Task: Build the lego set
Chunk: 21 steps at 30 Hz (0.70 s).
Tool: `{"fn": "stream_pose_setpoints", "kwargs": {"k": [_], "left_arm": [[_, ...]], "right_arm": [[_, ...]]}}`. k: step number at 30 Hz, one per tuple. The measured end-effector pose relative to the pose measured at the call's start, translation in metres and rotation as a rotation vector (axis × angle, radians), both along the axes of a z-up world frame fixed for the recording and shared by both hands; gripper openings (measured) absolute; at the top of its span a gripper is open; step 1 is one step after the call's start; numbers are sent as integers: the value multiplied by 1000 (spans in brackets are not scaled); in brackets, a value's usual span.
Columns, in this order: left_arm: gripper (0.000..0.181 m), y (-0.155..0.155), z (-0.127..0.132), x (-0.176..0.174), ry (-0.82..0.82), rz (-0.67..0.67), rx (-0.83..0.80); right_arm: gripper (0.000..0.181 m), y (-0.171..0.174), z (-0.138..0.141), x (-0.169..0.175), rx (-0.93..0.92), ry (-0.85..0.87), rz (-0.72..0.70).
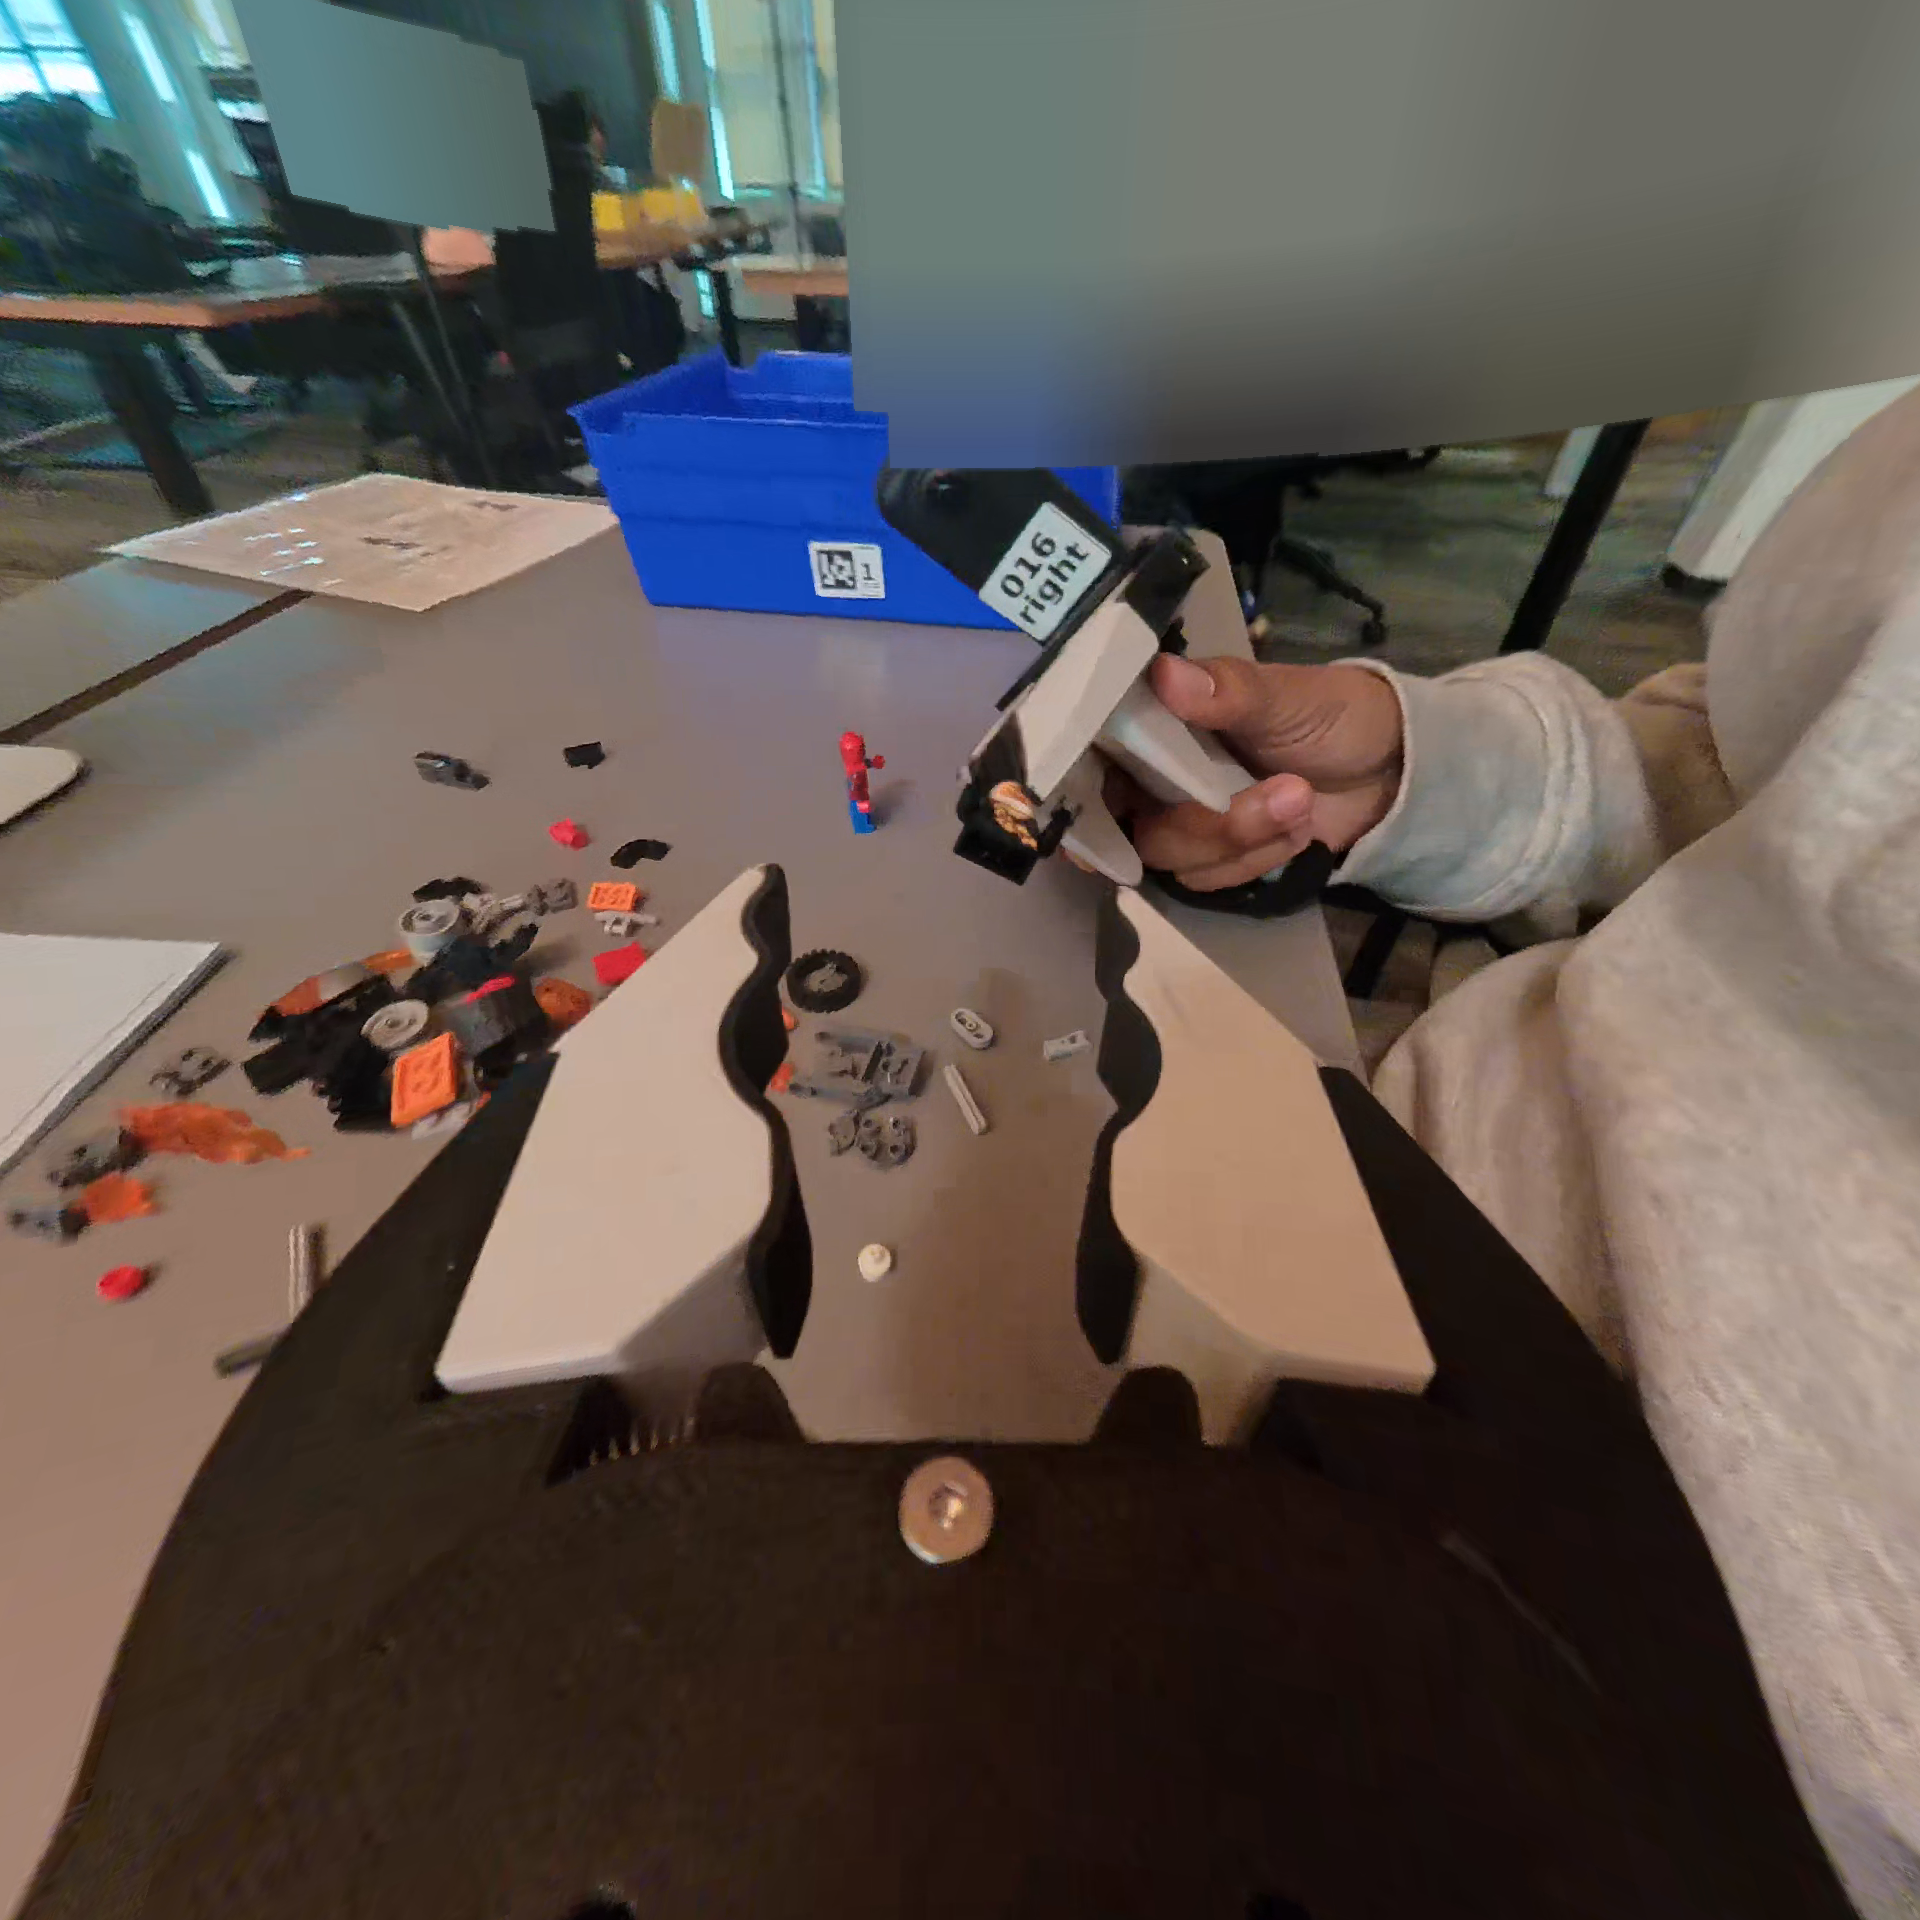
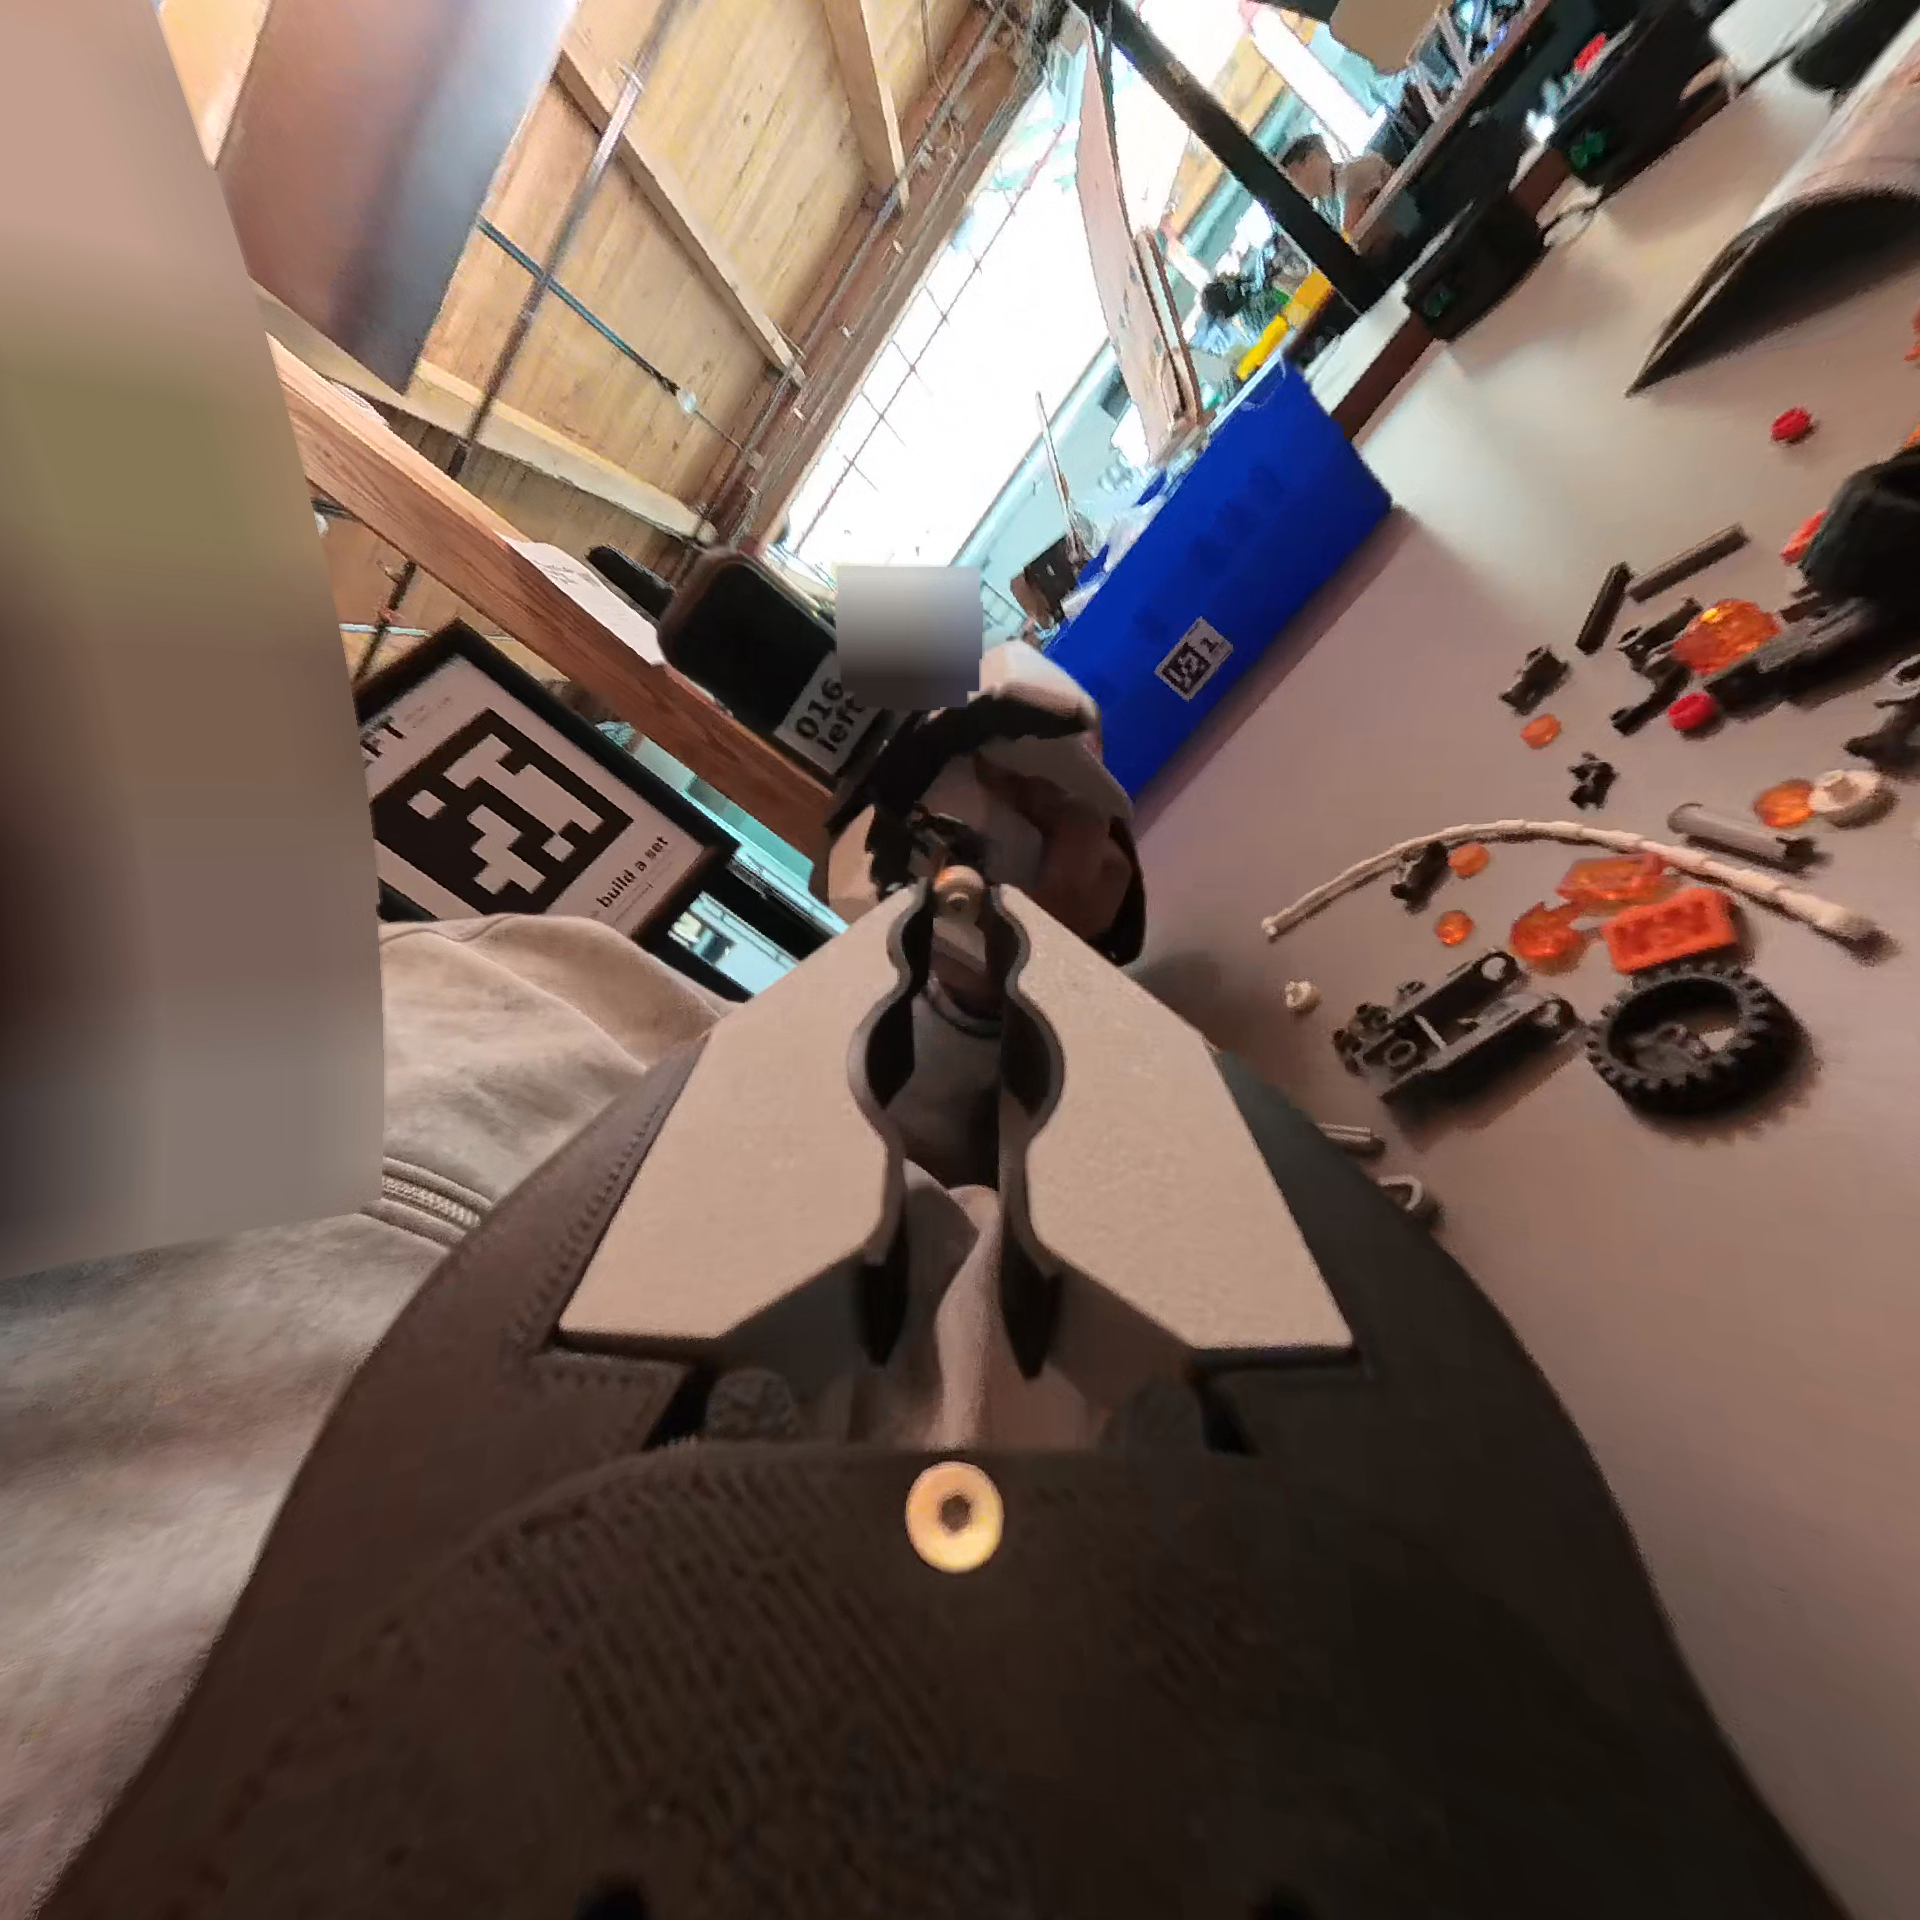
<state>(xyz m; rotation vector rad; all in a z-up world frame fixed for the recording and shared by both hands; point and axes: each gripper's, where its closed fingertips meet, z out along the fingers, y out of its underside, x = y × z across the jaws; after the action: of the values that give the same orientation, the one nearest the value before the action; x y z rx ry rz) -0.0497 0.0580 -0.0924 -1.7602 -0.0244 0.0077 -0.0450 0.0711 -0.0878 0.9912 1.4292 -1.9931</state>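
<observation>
My left gripper (image 1: 940, 888) is open and empty, its fingers wide apart above small grey lego pieces (image 1: 873, 1070) and a black tyre (image 1: 824, 979) on the grey table (image 1: 727, 686). My right gripper (image 1: 997, 831), held in a hand at the table's right edge, is shut on a small tan and black lego piece (image 2: 956, 888), lifted off the table and pointed toward the left gripper (image 2: 935, 790). A red and blue minifigure (image 1: 858, 779) stands between them. A pile of black and orange pieces (image 1: 416, 1029) lies to the left.
A blue bin (image 1: 790, 499) stands at the back of the table, with an instruction sheet (image 1: 364, 535) left of it and a white booklet (image 1: 83, 1018) at the left edge. A white cord (image 2: 1558, 836), an orange plate (image 2: 1671, 925) and the tyre (image 2: 1694, 1039) lie in the right wrist view. The grippers are tip to tip, or close to it. The orange plate (image 2: 1671, 925) is about equally far from each gripper, around 11 centimetres.
</observation>
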Motion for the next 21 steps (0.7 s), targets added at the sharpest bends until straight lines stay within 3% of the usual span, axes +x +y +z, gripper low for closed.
{"fn": "stream_pose_setpoints", "kwargs": {"k": [3,6,18,21], "left_arm": [[41,14,-3,7,66,-101,-48],[21,21,-9,6,66,-115,-52],[24,15,-7,8,24,-105,-24],[17,16,-8,11,40,-112,-28]], "right_arm": [[8,6,2,-3,-26,-1,-3],[8,10,-1,-2,-26,-25,-4],[8,4,-9,-1,-9,-79,49],[7,4,-10,-1,-7,-80,50]]}}
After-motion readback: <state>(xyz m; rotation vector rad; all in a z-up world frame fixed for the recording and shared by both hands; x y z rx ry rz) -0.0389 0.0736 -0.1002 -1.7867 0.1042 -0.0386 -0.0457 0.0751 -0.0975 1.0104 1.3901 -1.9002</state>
